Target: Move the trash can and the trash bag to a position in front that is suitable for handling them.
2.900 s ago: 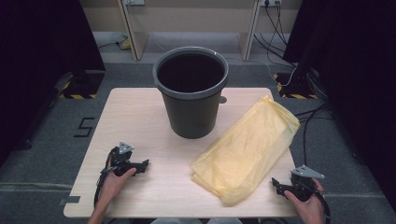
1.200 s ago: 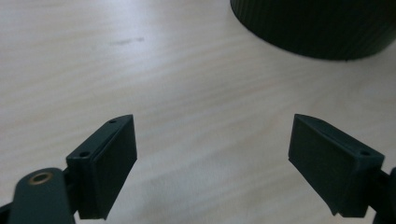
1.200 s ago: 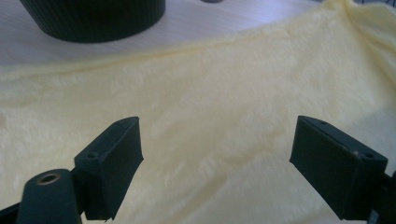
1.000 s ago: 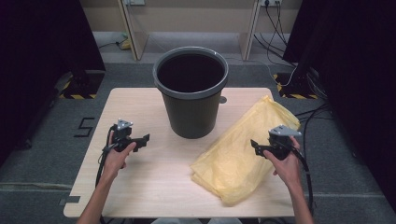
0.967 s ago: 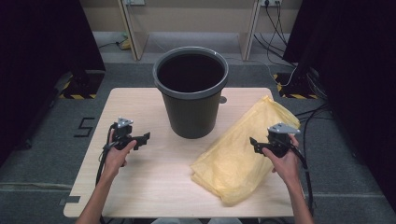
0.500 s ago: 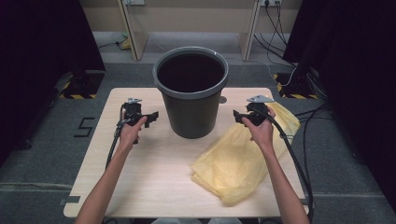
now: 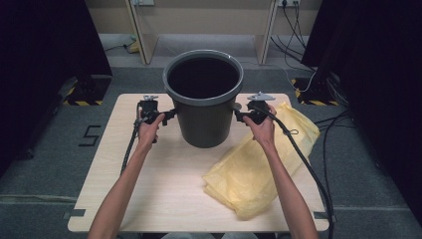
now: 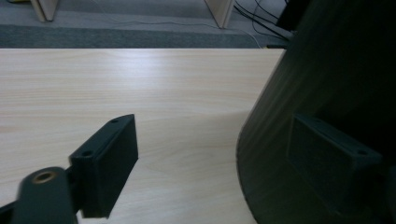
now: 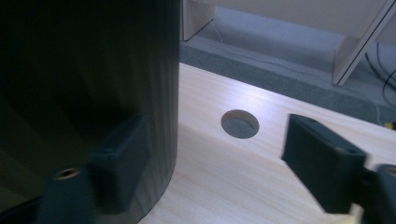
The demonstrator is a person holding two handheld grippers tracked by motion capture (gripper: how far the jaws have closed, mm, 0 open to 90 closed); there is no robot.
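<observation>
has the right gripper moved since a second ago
Yes. The right gripper has gone up the table, off the yellow bag, to the bin.

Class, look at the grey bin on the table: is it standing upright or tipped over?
Upright. The grey bin stands on its base on the table, its round open mouth facing up.

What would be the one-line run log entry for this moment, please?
left tool: open, closing, beside dark grey plastic bucket | right tool: open, closing, opposite side | crumpled yellow plastic bag: untouched
</observation>
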